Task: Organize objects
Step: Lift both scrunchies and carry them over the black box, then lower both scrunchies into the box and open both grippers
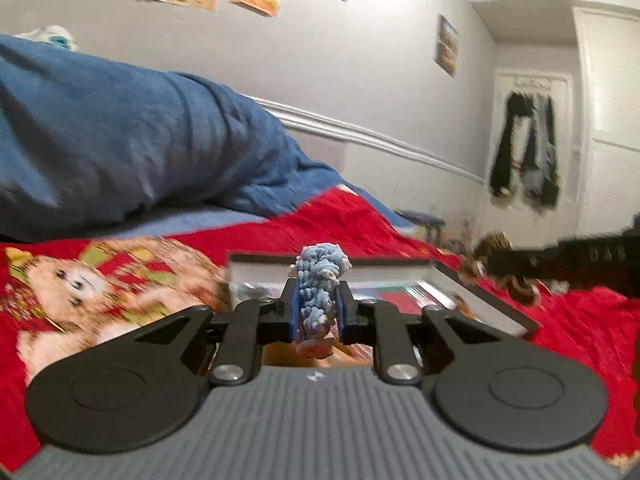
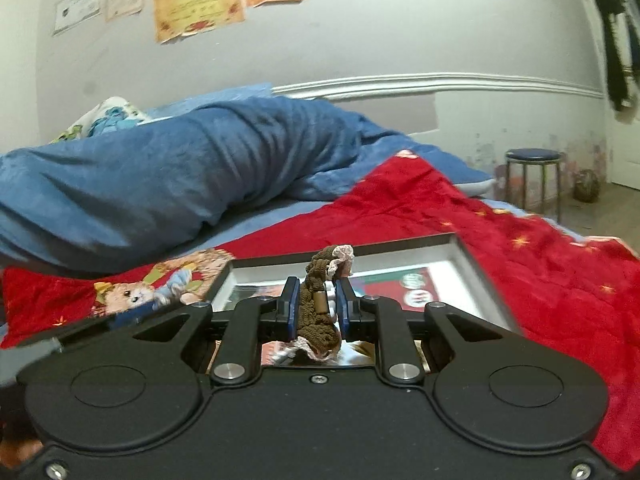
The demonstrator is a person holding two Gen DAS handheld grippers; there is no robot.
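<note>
My left gripper [image 1: 318, 304] is shut on a light blue knitted piece [image 1: 320, 280] and holds it over a shallow box [image 1: 484, 300] with a white inner wall and printed sheets inside. My right gripper [image 2: 316, 304] is shut on a brown knitted piece with a pale lace trim [image 2: 320, 300], above the same box [image 2: 476, 268]. In the left wrist view the right gripper [image 1: 580, 258] shows at the far right, blurred, with the brown piece [image 1: 496, 264] at its tip.
The box lies on a red bear-print blanket [image 2: 520, 248] on a bed. A bunched blue blanket [image 2: 160, 168] lies behind it. A stool [image 2: 534, 176] stands past the bed's corner. Dark clothes [image 1: 524, 148] hang on a door.
</note>
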